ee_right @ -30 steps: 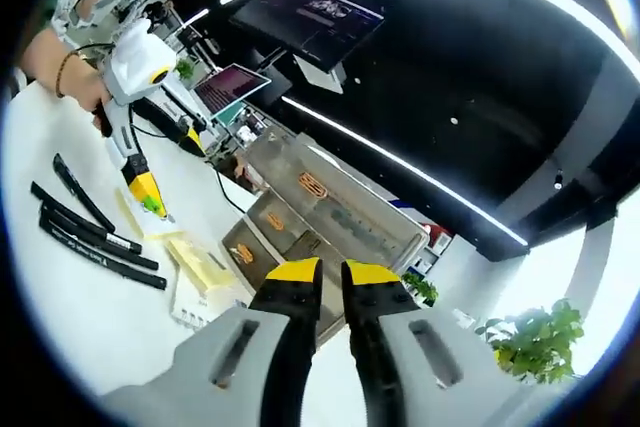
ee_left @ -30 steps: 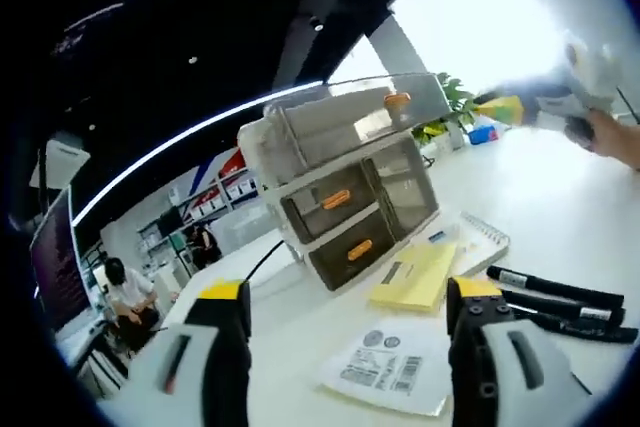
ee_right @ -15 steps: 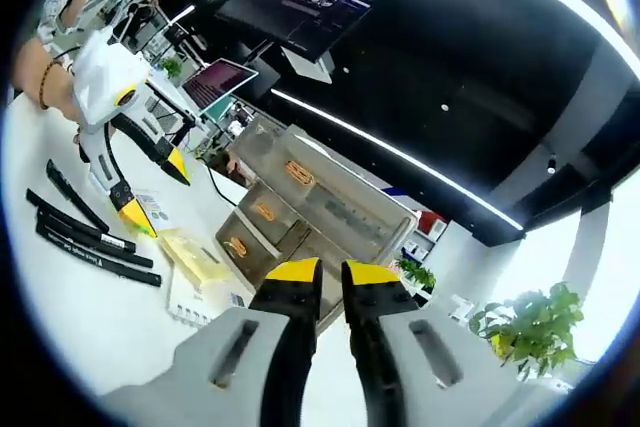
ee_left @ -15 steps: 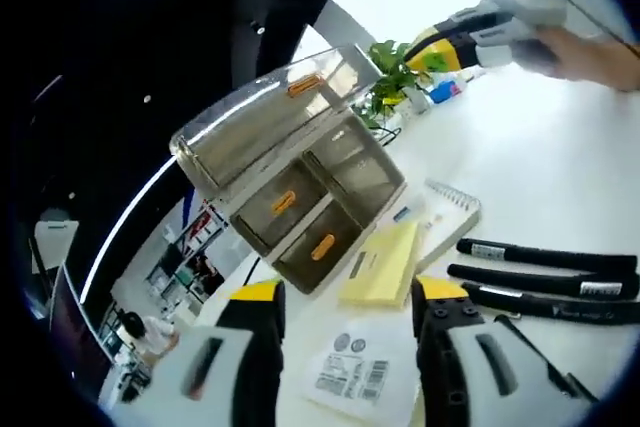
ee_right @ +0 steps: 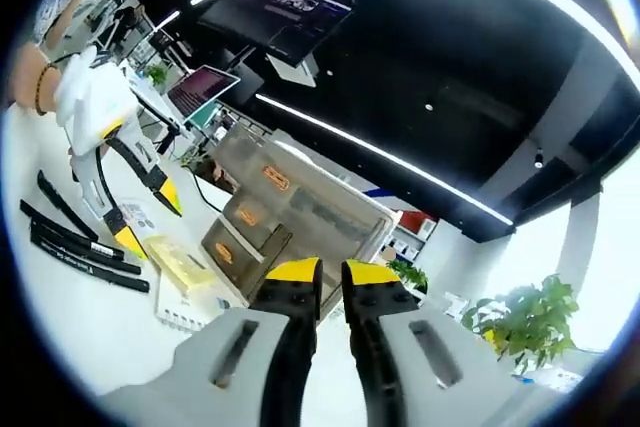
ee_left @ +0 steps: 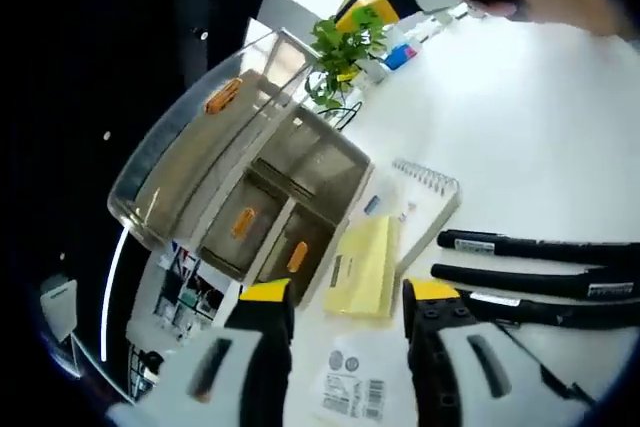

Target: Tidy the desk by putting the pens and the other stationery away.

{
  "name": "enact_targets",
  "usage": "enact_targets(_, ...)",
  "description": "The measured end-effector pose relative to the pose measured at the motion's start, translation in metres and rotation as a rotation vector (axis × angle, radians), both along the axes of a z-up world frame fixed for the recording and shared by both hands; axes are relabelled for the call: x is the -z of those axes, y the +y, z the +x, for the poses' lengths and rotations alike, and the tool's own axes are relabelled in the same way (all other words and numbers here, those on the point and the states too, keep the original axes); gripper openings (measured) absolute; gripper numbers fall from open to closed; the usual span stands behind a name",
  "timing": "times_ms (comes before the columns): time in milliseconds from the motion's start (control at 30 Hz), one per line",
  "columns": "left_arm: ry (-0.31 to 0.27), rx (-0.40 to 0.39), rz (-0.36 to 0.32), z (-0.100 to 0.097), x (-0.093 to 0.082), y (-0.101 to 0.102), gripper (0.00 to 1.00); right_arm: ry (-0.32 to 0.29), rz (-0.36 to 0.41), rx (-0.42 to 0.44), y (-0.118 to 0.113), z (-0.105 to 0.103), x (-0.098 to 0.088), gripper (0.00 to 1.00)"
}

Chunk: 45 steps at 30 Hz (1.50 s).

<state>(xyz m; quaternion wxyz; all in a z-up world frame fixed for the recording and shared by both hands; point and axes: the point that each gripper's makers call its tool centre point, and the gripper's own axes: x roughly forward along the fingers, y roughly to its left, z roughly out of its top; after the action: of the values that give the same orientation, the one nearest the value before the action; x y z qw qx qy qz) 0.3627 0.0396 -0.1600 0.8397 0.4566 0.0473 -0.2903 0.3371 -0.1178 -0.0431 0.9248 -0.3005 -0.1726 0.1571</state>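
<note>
3 black pens (ee_left: 540,245) with unreadable print beside the parted left gripper (ee_left: 340,299); right gripper (ee_right: 320,272) nearly together.

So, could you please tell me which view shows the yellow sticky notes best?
The left gripper view: the yellow sticky notes lie large, just ahead of the jaws. In the right gripper view they are small and far off beside the drawer organizer.

No legible text anywhere.
</note>
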Motion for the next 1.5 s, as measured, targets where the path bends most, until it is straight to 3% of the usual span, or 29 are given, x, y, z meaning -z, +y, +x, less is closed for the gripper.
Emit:
enact_targets(233,-0.019,0.009,0.110,0.008,0.004,-0.008,0.41,-0.002,-0.005,0.012,-0.001,-0.001,0.000,0.12)
enact_targets(667,0.018,0.022,0.123,0.013,0.012,-0.012,0.30,-0.005,-0.007,0.015,-0.002,-0.001,0.000,0.12)
enact_targets(900,-0.066,-0.030,0.200,0.024,0.004,0.000,0.30,-0.017,-0.009,0.018,-0.003,-0.002,-0.003,0.12)
enact_targets(1100,-0.058,-0.040,0.201,0.037,0.004,0.002,0.30,-0.021,-0.008,0.015,-0.003,-0.002,-0.005,0.12)
enact_targets(1333,-0.119,-0.021,0.270,0.050,0.000,-0.005,0.30,-0.033,-0.007,0.028,-0.007,-0.002,-0.008,0.12)
enact_targets(1500,-0.110,-0.012,0.275,0.059,0.004,-0.009,0.29,-0.029,-0.005,0.024,-0.006,-0.002,-0.007,0.12)
